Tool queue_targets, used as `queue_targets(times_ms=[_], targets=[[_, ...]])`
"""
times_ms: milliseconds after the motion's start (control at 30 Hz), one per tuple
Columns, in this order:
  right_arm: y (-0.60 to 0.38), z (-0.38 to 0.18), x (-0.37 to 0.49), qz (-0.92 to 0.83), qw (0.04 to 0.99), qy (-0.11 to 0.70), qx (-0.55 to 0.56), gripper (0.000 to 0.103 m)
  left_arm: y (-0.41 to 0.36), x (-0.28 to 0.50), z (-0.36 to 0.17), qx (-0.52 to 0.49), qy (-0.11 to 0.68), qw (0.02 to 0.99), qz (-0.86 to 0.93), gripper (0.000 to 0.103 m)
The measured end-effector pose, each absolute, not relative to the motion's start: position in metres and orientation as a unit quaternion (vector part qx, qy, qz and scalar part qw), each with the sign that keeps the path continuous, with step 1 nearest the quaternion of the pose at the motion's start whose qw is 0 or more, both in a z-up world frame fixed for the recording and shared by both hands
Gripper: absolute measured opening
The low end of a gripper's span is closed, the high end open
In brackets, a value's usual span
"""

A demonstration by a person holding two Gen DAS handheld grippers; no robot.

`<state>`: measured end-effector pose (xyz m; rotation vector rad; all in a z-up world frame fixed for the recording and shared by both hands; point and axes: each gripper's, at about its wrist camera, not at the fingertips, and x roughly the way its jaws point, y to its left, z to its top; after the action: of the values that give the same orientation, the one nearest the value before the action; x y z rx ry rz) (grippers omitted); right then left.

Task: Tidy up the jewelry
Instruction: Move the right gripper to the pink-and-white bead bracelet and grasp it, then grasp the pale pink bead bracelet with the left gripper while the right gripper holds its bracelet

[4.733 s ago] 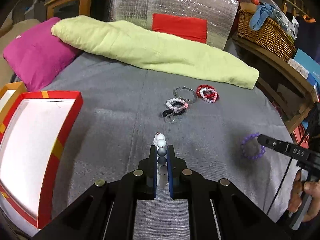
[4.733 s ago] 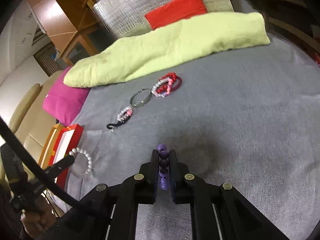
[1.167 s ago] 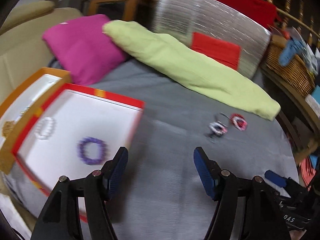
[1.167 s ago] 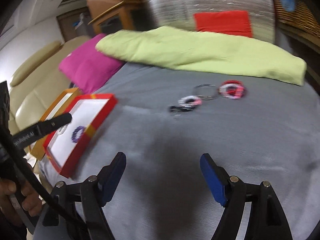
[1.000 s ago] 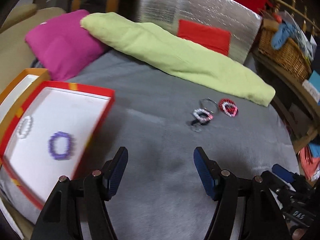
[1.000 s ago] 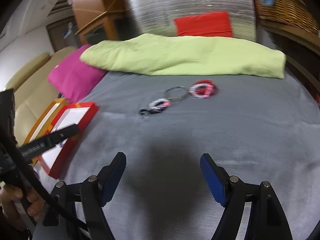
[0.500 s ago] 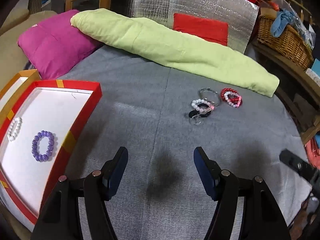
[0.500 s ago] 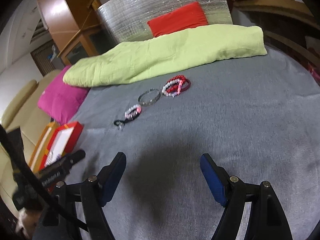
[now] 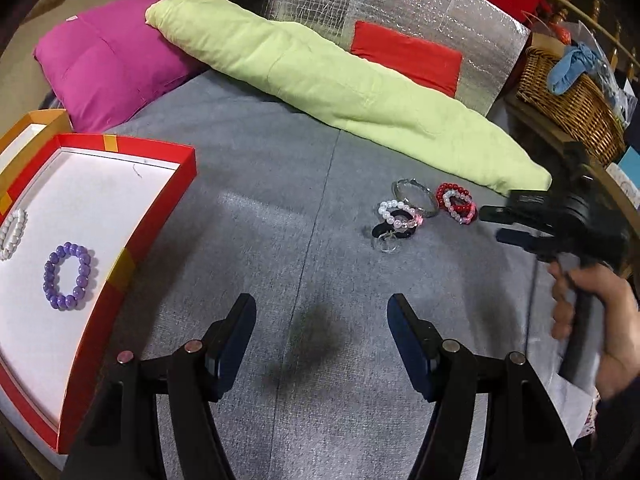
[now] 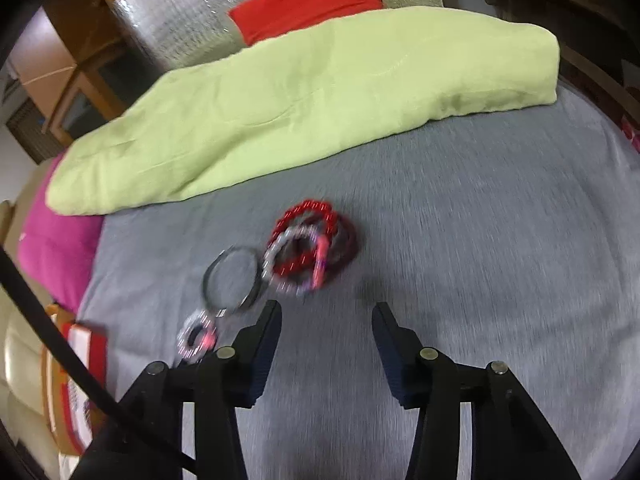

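A red box (image 9: pixel 152 236) with a white floor holds a purple bead bracelet (image 9: pixel 71 276) and a white one (image 9: pixel 12 232). On the grey cover lie a red and pink bracelet pile (image 9: pixel 456 202) (image 10: pixel 312 248), a silver bangle (image 9: pixel 416 196) (image 10: pixel 232 280) and a pearl bracelet over a black band (image 9: pixel 398 220) (image 10: pixel 198 334). My left gripper (image 9: pixel 322 320) hangs open over bare cover, with nothing between its fingers. My right gripper (image 10: pixel 326 322) (image 9: pixel 496 226) hovers just short of the red pile, jaws closing, nothing between them.
A long green cushion (image 9: pixel 344 88) and a magenta pillow (image 9: pixel 108 64) lie along the far side. A wicker basket (image 9: pixel 572 96) stands at the far right. A hand (image 9: pixel 596 320) holds the right gripper's handle. An orange box (image 9: pixel 24 132) sits behind the red one.
My right gripper has swept in toward the red bracelet pile and its jaws have narrowed. The left gripper has stayed open over the same patch of cover.
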<state>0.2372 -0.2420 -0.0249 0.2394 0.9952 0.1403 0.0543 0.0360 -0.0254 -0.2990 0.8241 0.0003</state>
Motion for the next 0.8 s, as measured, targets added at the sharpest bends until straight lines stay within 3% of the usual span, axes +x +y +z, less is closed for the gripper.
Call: queue_targets(times_ms=[67,133,200,267,800], targets=[[-0.236,-0.031,0.252,0.059,0.864,0.488,0.111,0.034,0.035,0.056,-0.026,-0.146,0.401,0.904,-0.003,0.069],[-0.232,-0.035,0.262,0.047,0.862,0.494,0.100,0.032,0.035,0.056,-0.027,-0.146,0.404,0.903,-0.007,0.069],[-0.229,-0.044,0.269,0.043,0.855,0.508,0.094,0.013,0.035,0.057,-0.026,-0.146,0.404,0.903,-0.008,0.069],[-0.229,-0.043,0.268,0.048,0.858,0.502,0.096,0.008,0.036,0.056,-0.025,-0.149,0.402,0.903,-0.008,0.069],[-0.279,-0.038,0.163,0.106,0.868,0.466,0.136,0.008,0.027,0.056,-0.027,-0.121,0.401,0.908,-0.001,0.069]])
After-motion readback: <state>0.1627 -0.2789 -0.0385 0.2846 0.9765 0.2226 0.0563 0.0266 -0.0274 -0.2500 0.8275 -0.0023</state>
